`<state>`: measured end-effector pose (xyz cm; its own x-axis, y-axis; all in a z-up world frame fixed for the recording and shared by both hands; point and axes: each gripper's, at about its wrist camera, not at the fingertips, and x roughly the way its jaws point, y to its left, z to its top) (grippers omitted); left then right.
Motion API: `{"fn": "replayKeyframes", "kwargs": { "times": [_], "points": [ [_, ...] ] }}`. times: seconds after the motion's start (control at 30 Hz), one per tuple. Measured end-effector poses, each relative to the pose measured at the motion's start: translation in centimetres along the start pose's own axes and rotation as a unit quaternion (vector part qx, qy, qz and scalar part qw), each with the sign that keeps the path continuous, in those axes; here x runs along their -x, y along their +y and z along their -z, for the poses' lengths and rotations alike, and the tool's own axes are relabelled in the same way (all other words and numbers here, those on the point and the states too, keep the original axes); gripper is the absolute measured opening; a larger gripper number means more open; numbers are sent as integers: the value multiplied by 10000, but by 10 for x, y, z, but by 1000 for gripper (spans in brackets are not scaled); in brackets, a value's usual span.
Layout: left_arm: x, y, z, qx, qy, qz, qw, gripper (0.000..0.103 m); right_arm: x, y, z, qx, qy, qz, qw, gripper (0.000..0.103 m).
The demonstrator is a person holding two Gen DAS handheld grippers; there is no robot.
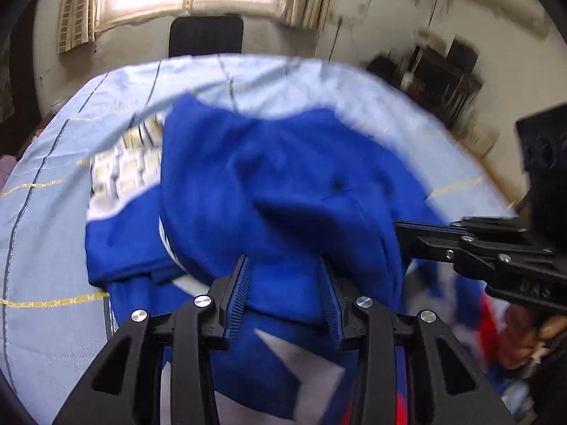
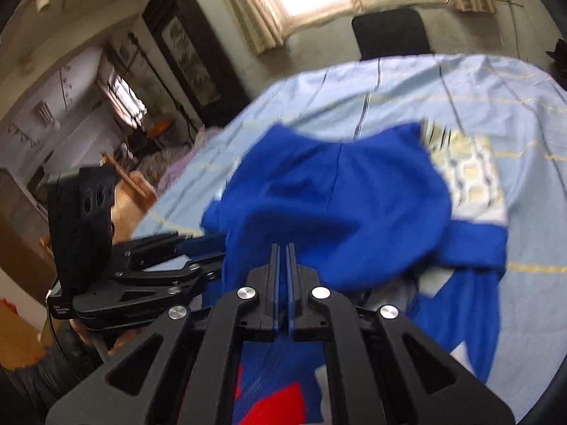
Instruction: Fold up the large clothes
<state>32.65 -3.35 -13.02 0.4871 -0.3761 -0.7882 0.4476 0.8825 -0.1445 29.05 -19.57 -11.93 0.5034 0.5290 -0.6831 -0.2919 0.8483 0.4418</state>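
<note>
The blue garment (image 1: 283,184) is soft matt cloth. The pale bedsheet (image 1: 46,212) under it is smooth woven fabric. Both the left gripper (image 1: 283,265) and right gripper (image 2: 282,248) are matt black plastic with shiny metal bolts.

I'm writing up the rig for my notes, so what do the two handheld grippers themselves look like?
Both are matte black plastic with triangular cut-outs and round silver bolt heads. The left gripper has ribbed blue pads lining its fingers; the right gripper shows the same blue lining. Seen from outside, the right one carries raised lettering, too blurred to read, and a boxy black camera housing on top.
</note>
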Motion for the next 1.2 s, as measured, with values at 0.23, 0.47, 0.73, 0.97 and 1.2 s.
{"fn": "replayKeyframes", "kwargs": {
  "times": [0.23,0.47,0.73,0.97,1.2],
  "points": [
    [-20,-8,-9,-218,-33,-561,9982,32,-33,-57,-4,-1061,334,-20,9938,0],
    [-18,2,-13,103,3,-462,9989,32,-32,-63,-9,-1143,222,11,9932,0],
    [53,2,25,518,-396,-104,9978,47,47,-21,22,-544,-483,-47,9973,9],
    [107,-8,71,791,-841,-104,9933,57,144,6,66,-219,-2121,487,9758,73],
    [135,0,123,1093,-826,-150,9905,57,150,-19,110,-967,-1187,-362,9876,58]
  ]
}}
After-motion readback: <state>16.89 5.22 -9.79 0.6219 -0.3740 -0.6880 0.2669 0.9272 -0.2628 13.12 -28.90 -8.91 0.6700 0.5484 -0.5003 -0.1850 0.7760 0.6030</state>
